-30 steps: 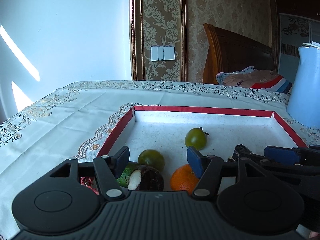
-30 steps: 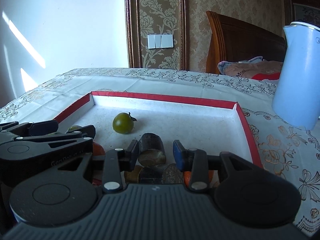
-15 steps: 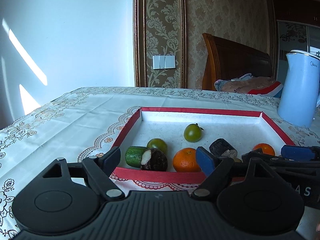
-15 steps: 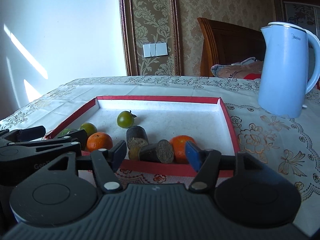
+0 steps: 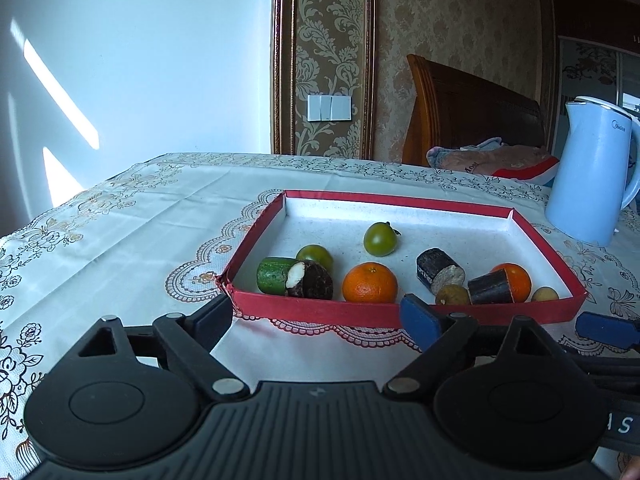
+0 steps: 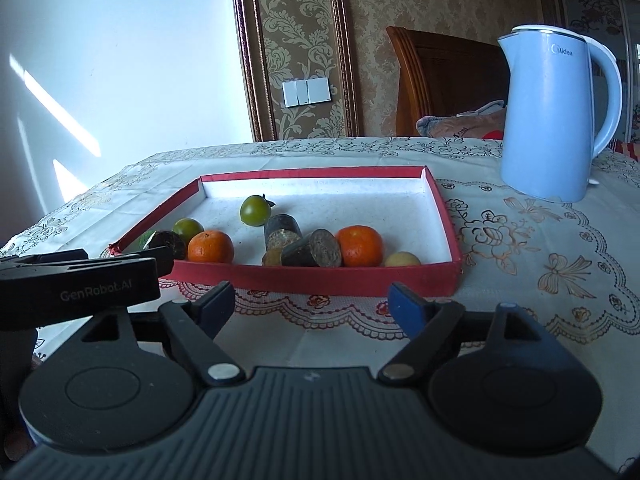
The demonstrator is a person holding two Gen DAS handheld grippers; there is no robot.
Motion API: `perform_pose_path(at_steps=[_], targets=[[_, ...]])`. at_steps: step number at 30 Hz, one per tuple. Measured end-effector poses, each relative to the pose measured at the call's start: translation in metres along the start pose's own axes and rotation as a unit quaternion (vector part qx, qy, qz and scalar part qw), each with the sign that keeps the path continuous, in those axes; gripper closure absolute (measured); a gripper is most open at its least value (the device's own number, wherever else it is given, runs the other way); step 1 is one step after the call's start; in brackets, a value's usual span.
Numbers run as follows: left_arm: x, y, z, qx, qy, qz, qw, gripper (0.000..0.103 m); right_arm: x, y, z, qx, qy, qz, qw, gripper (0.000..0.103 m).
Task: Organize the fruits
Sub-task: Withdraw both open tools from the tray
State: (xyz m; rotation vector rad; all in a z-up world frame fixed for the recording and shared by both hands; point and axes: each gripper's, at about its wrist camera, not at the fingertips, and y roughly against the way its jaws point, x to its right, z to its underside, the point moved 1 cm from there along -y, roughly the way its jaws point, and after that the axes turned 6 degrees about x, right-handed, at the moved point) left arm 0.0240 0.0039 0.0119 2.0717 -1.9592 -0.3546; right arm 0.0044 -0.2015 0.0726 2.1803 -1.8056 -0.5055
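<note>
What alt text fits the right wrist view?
A red-rimmed tray on a patterned tablecloth holds two oranges, two green fruits and dark cut pieces; the right gripper, open and empty, sits short of it, a blue kettle behind.

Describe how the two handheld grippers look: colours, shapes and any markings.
Both grippers, left and right, are black plastic with a ribbed body, two round discs, and angled finger arms with silver pins. Each has one black pad and one blue pad. The left gripper's side reads "GenRobot.AI" in the right view.
</note>
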Motion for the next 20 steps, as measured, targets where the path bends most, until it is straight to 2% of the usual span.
perform_pose_path(at_steps=[8,20], targets=[[0.006,0.011,0.003,0.008,-0.019,-0.017,0.9996,0.011,0.004,-0.001,0.003,-0.001,-0.012,0.003,1.000,0.018],[0.006,0.014,0.003,0.018,-0.024,-0.019,0.9994,0.011,0.004,-0.001,0.003,-0.002,-0.016,0.002,1.000,0.018]])
